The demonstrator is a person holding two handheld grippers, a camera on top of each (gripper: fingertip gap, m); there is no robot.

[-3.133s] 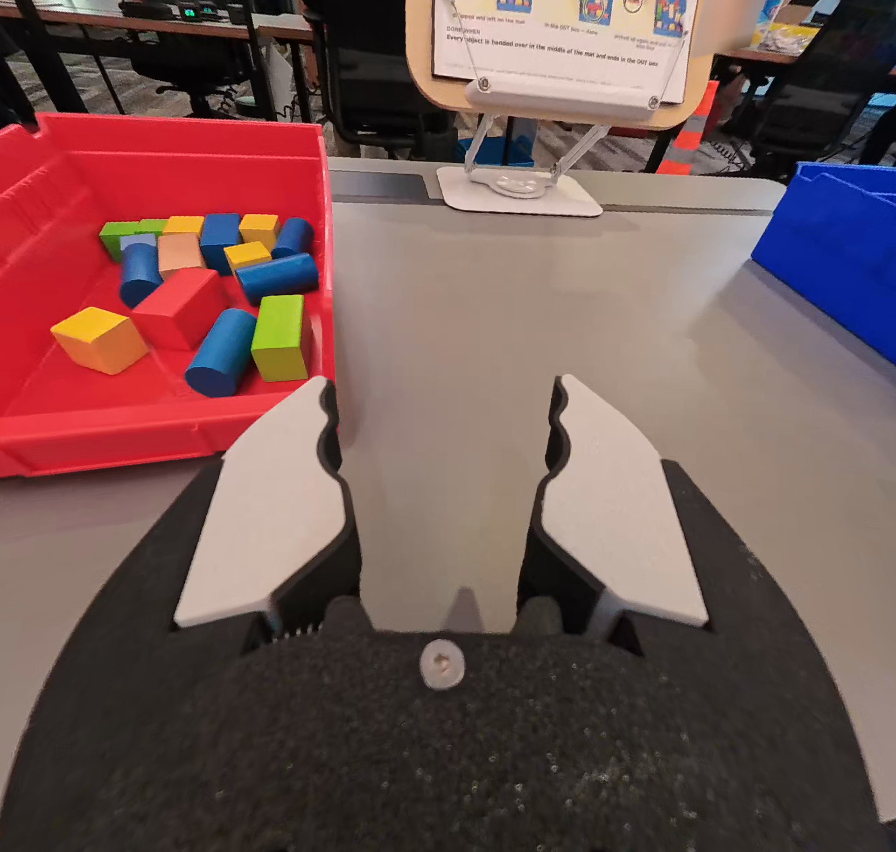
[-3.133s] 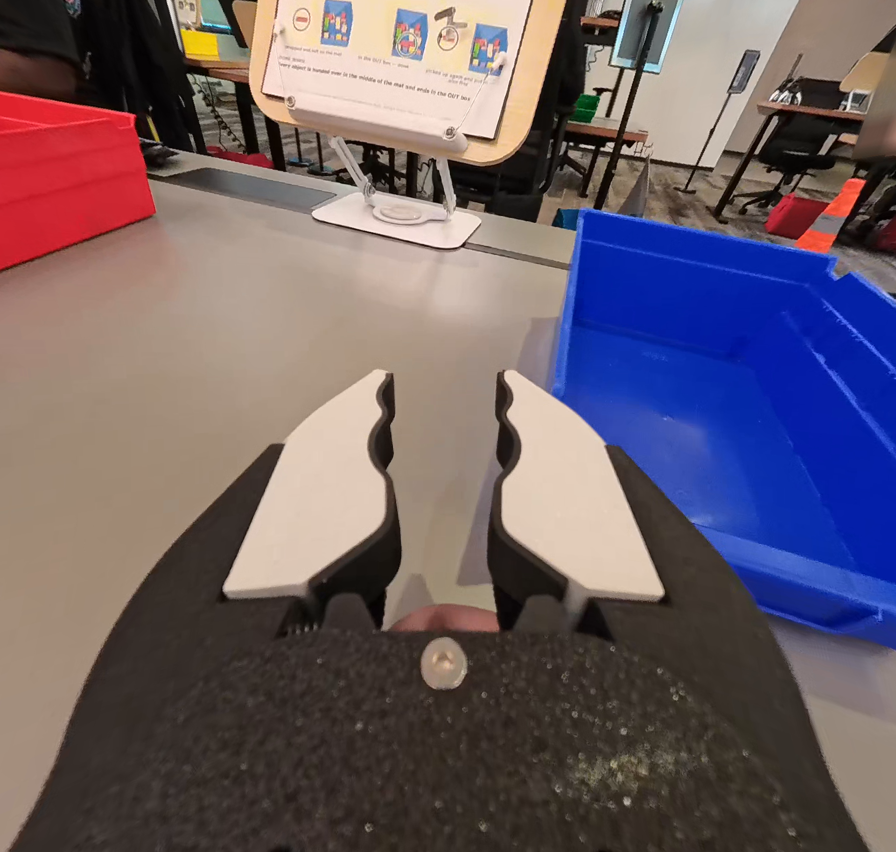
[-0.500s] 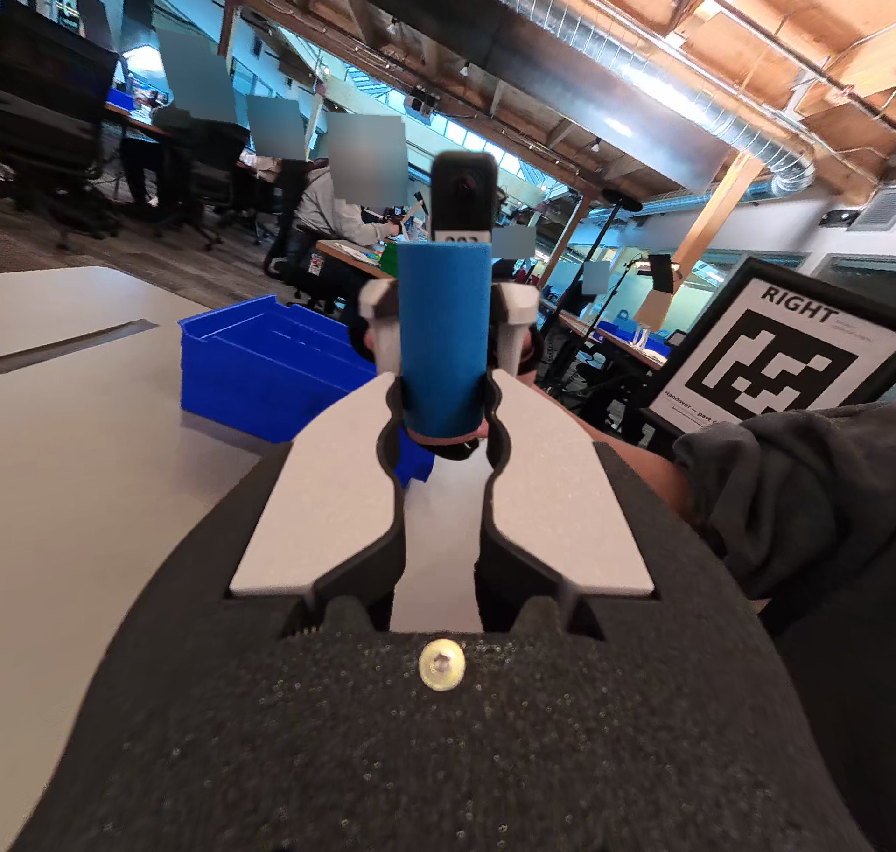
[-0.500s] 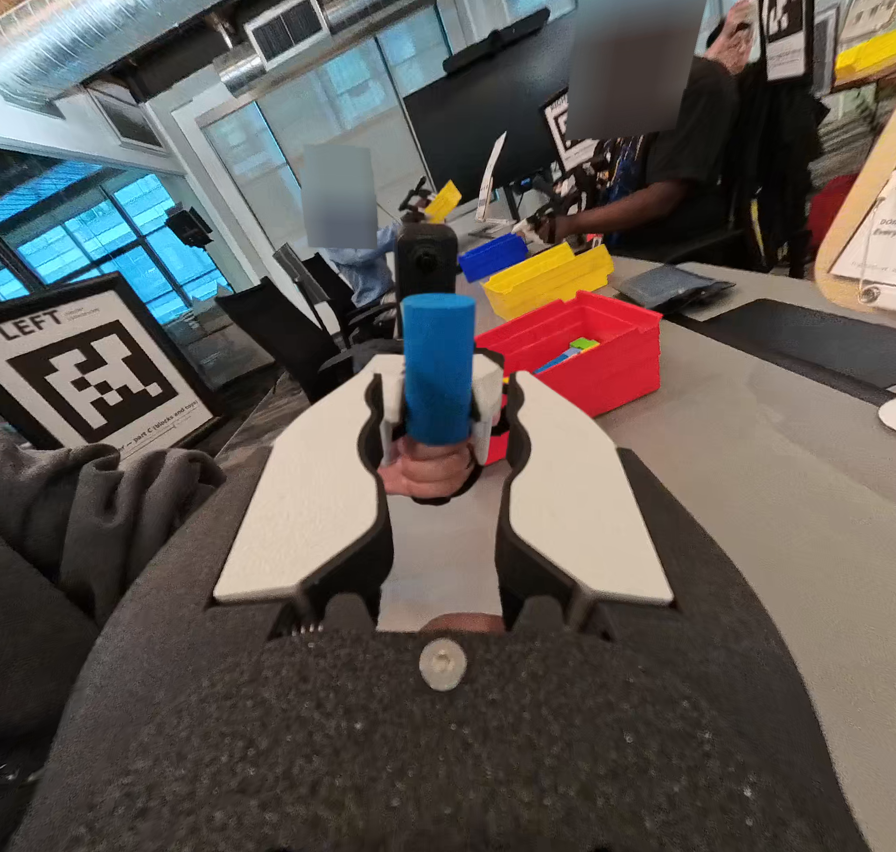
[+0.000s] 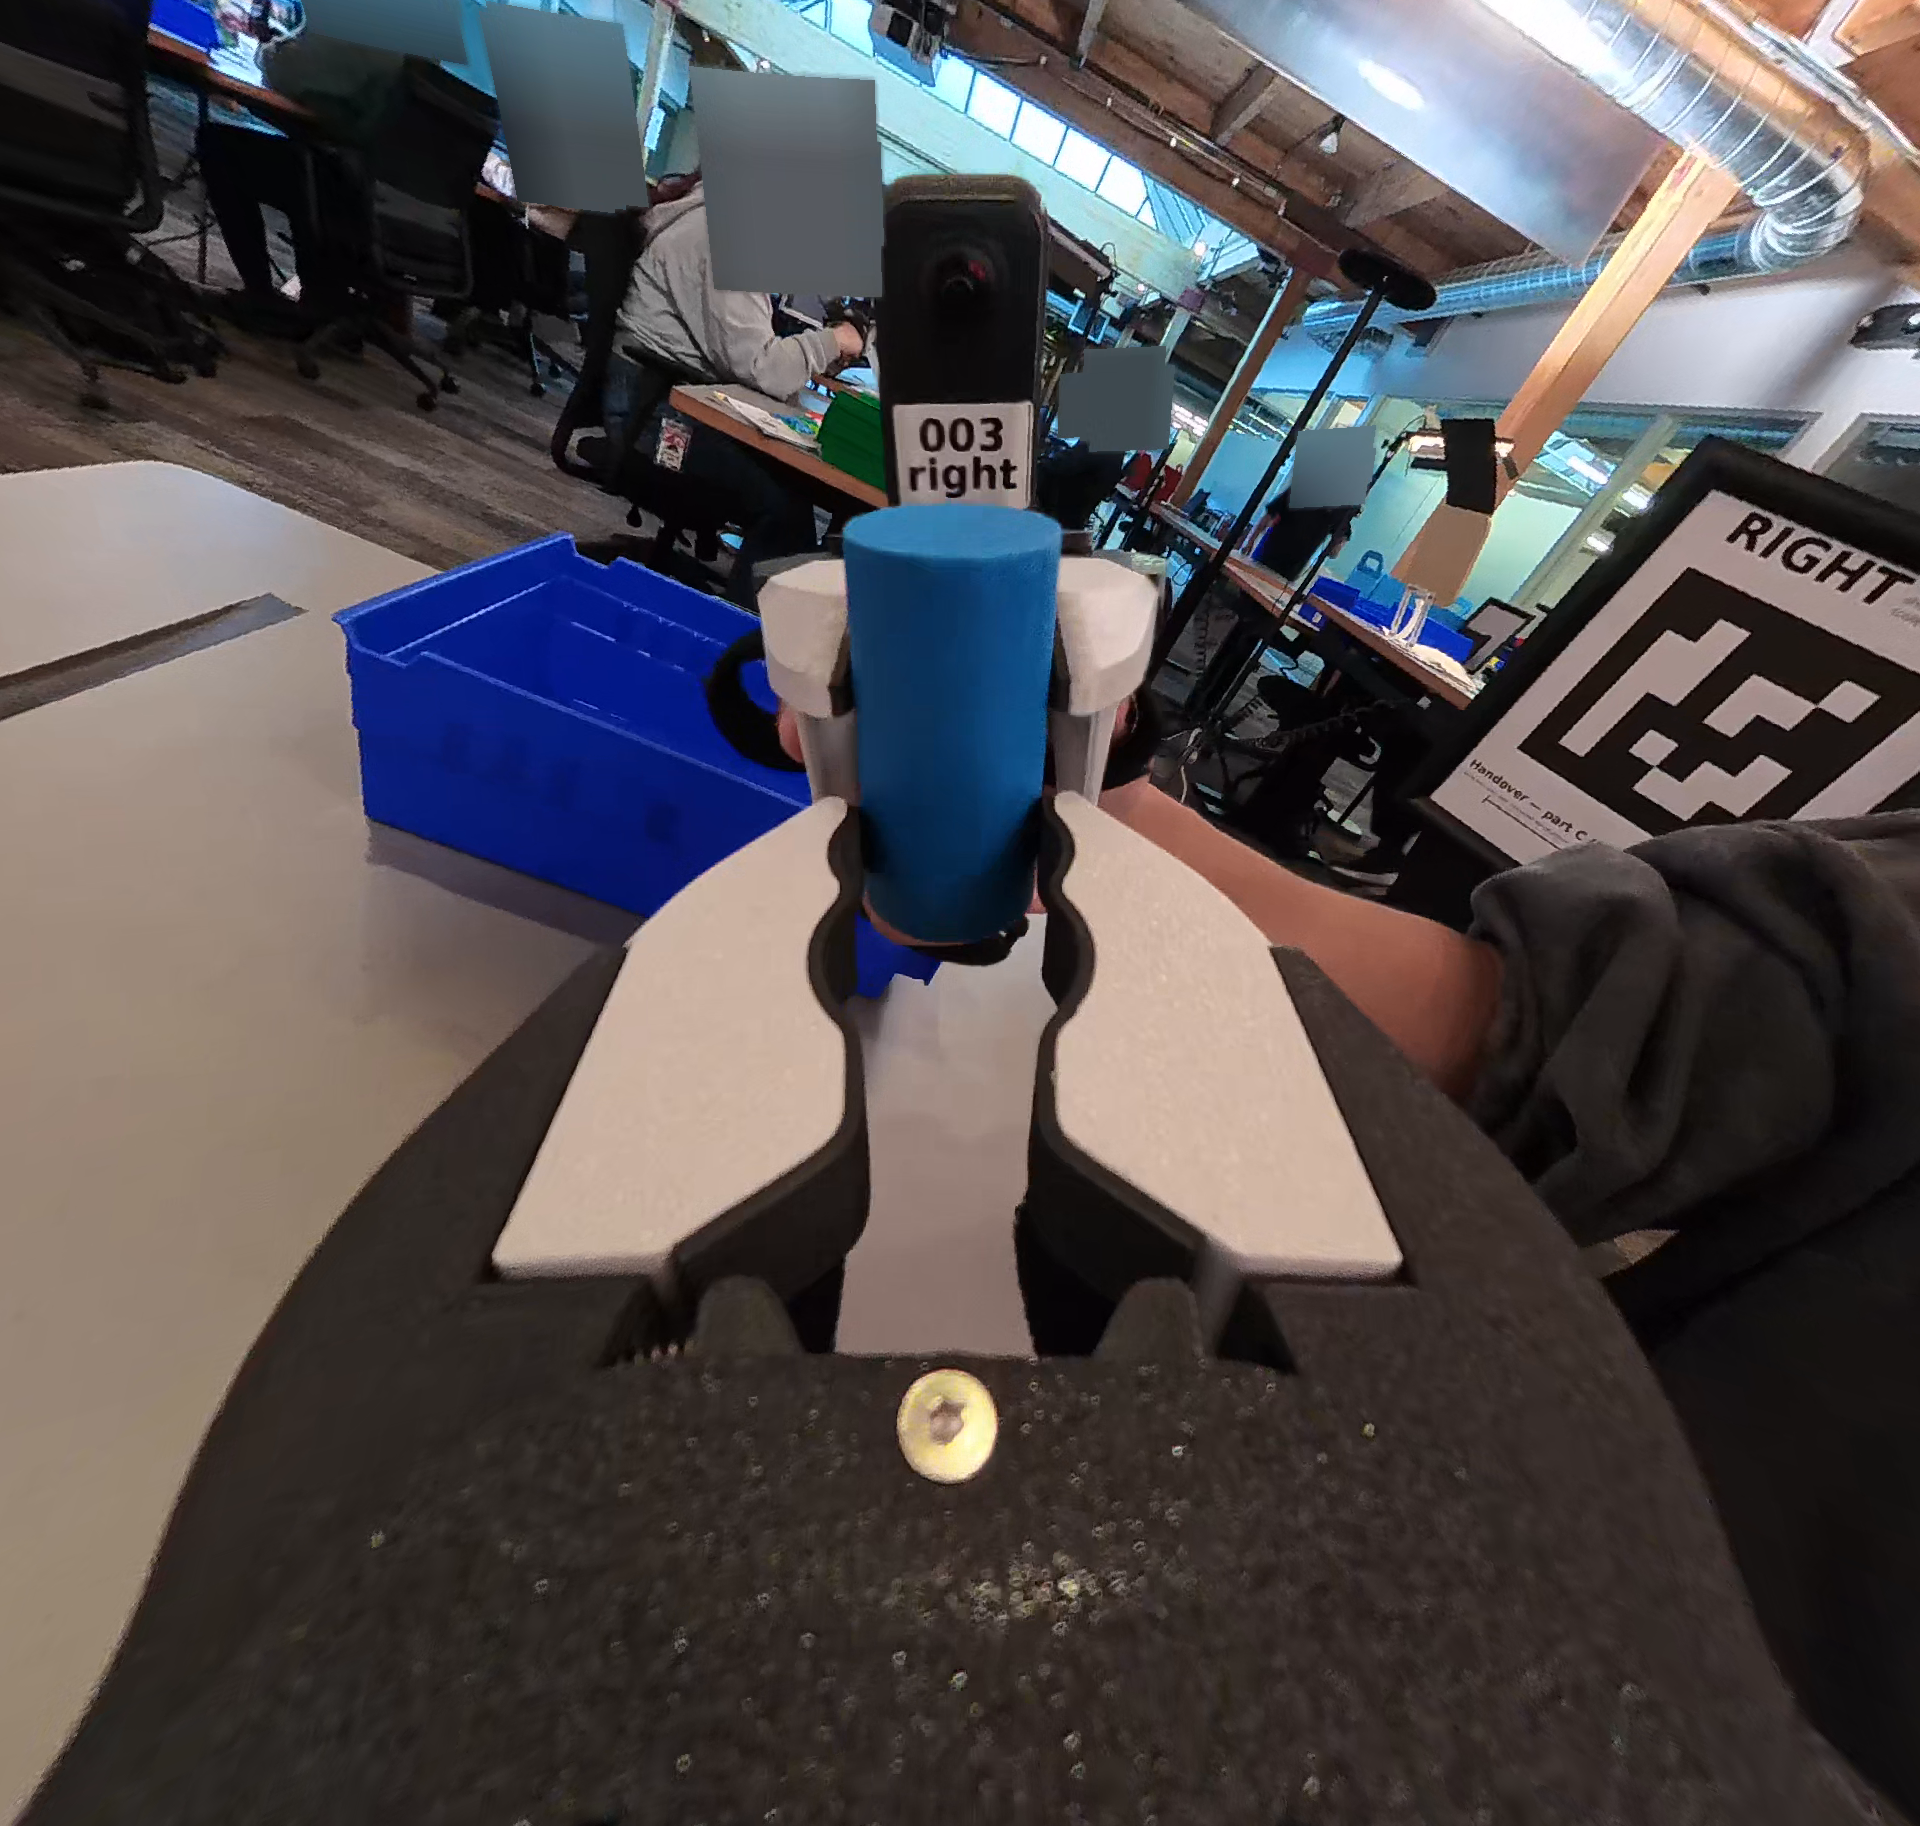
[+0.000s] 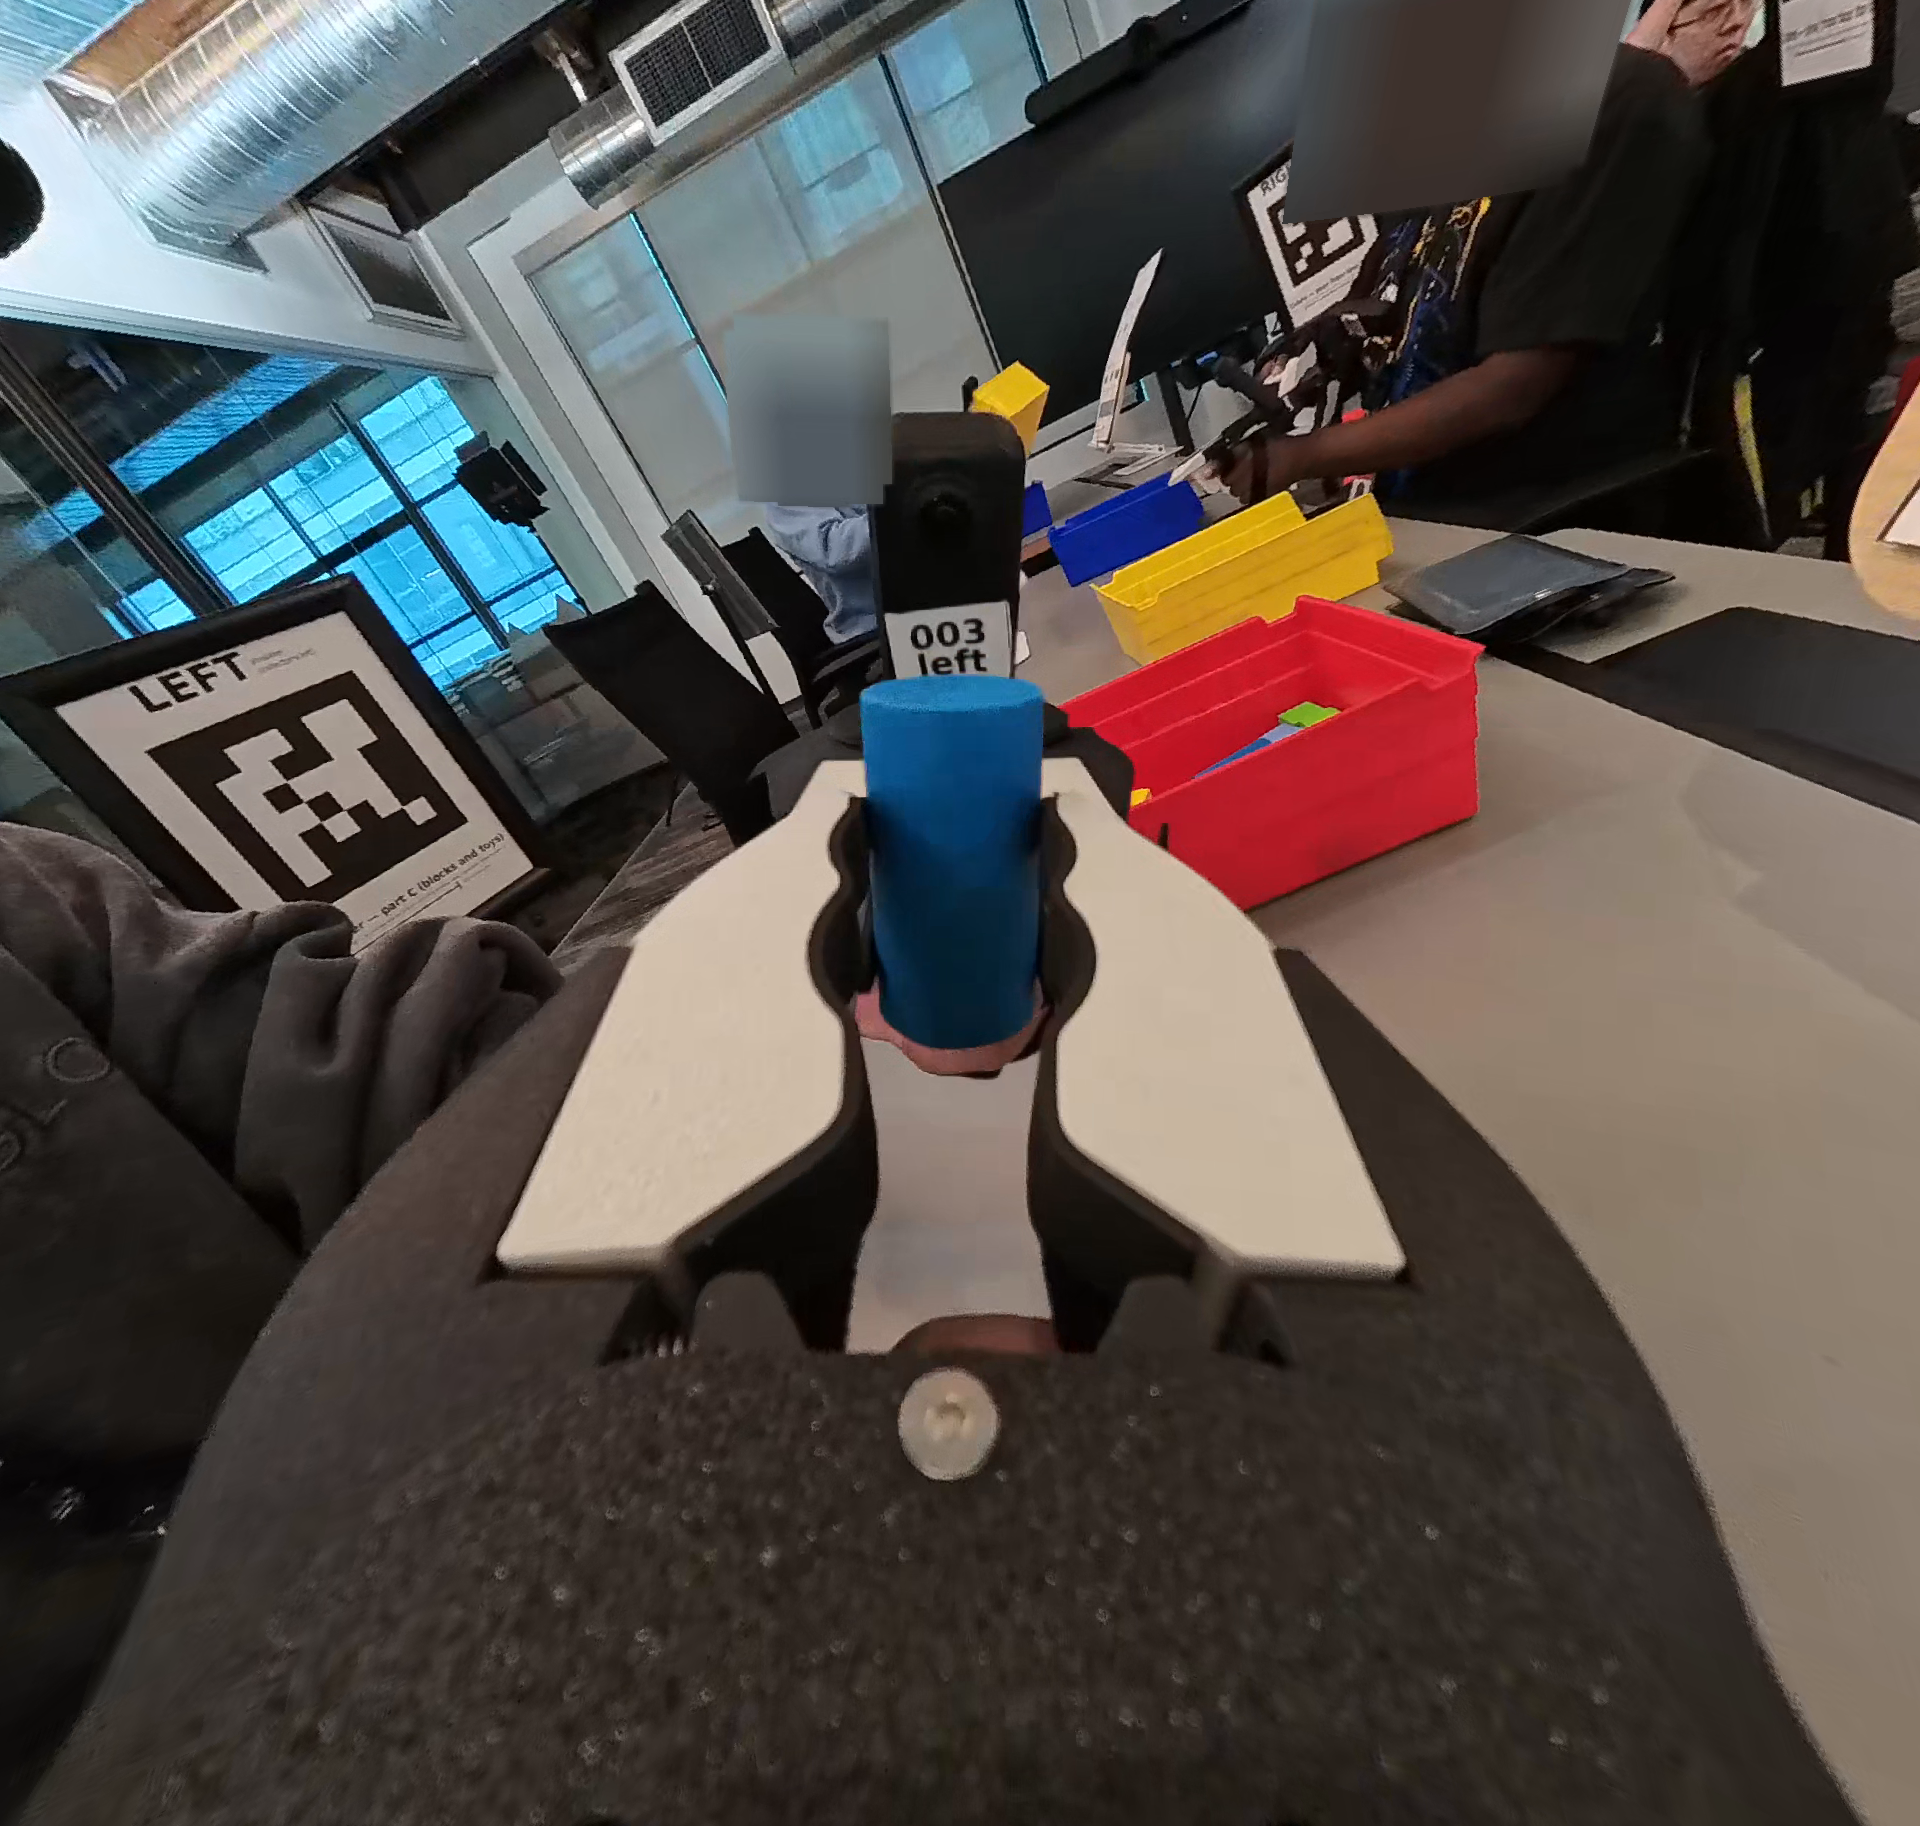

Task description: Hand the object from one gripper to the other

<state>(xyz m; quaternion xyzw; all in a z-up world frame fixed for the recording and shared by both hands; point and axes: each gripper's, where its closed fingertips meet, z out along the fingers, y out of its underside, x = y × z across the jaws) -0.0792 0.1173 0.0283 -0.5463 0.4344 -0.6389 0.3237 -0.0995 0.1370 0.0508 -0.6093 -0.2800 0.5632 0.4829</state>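
Left wrist view shows the blue cylinder [image 5: 951, 727] upright above the surface [image 5: 187, 903], clamped low by the left gripper [image 5: 948, 877], with the right gripper [image 5: 956, 654] also closed on it. Releasing early or tugging apart could drop it.

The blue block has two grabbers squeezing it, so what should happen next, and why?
Probably the left gripper should open a little. Both it and the right gripper appear shut on the upright blue cylinder, so one must let go, and the blue bin lies on the right gripper's side.
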